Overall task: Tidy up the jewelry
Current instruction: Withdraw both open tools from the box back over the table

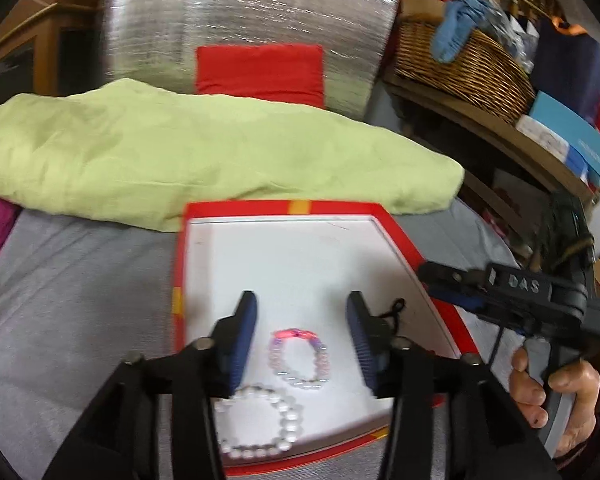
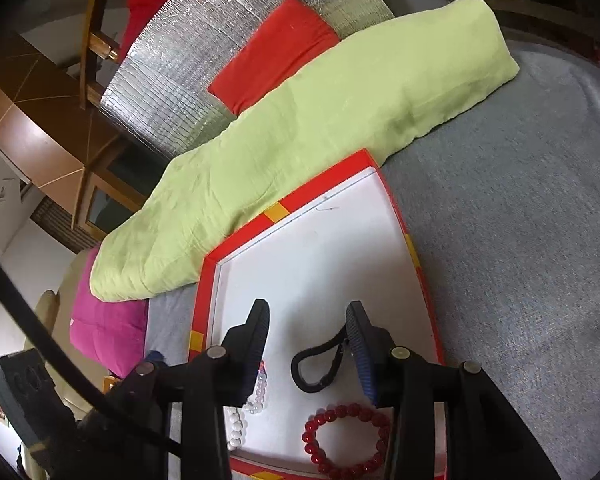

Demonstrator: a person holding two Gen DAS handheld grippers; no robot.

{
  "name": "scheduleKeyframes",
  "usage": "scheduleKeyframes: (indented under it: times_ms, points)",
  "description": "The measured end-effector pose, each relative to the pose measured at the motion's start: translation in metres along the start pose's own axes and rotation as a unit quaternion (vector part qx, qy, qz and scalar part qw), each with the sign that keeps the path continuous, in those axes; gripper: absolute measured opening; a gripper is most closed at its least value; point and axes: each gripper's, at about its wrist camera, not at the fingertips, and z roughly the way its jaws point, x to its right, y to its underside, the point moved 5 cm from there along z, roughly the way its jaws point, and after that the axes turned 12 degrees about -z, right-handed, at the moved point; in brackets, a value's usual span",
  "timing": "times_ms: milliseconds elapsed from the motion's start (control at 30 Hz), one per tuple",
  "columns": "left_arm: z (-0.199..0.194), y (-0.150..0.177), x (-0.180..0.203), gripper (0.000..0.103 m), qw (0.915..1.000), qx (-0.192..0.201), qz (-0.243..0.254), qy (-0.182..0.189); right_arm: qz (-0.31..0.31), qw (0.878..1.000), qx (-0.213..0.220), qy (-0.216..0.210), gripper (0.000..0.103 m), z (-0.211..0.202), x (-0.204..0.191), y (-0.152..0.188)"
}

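A red-rimmed tray (image 1: pixel 400 236) with a white floor lies on a grey cover. In the left wrist view my left gripper (image 1: pixel 302 298) hangs open above a pink-and-lilac bead bracelet (image 1: pixel 300 360). A white pearl bracelet (image 1: pixel 256 424) lies nearer the tray's front edge. Nothing is between the left pads. In the right wrist view my right gripper (image 2: pixel 308 306) is open over the tray (image 2: pixel 300 184). A black looped band (image 2: pixel 320 368) lies on the tray floor below it, one end up against the right-hand finger. A red bead bracelet (image 2: pixel 348 440) rests in front of it.
A light green folded cloth (image 1: pixel 180 152) lies right behind the tray, with a red cushion (image 1: pixel 260 72) and a silver foil sheet (image 1: pixel 240 12) beyond it. A wicker basket (image 1: pixel 460 68) and boxes fill a shelf at the right. A pink cushion (image 2: pixel 108 332) is at the left.
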Motion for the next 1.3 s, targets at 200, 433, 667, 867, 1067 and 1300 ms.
scheduleKeyframes:
  times_ms: [200,433,667,867,1067,1300]
  points:
    - [-0.011,-0.006,-0.021,0.054,0.9993,0.01,-0.023,-0.027,-0.001,1.0,-0.008,-0.002,0.043,-0.005,0.0,0.004]
    - [-0.011,0.001,-0.025,0.055,0.9989,-0.001,-0.012,-0.046,-0.008,1.0,-0.011,-0.008,0.043,-0.015,-0.005,0.007]
    - [-0.013,0.008,-0.017,0.057,0.9986,-0.005,0.007,-0.052,-0.005,1.0,-0.013,-0.008,0.043,-0.021,-0.001,0.008]
    - [-0.01,0.012,-0.018,0.058,0.9979,-0.013,0.013,-0.062,-0.003,1.0,-0.018,-0.008,0.043,-0.026,0.003,0.007]
    - [-0.01,0.015,-0.018,0.058,0.9974,-0.016,0.018,-0.068,-0.009,1.0,-0.014,-0.004,0.043,-0.035,0.005,0.006]
    - [-0.013,0.021,-0.016,0.058,0.9965,-0.017,0.029,-0.076,-0.021,1.0,0.002,0.002,0.043,-0.056,0.007,0.004]
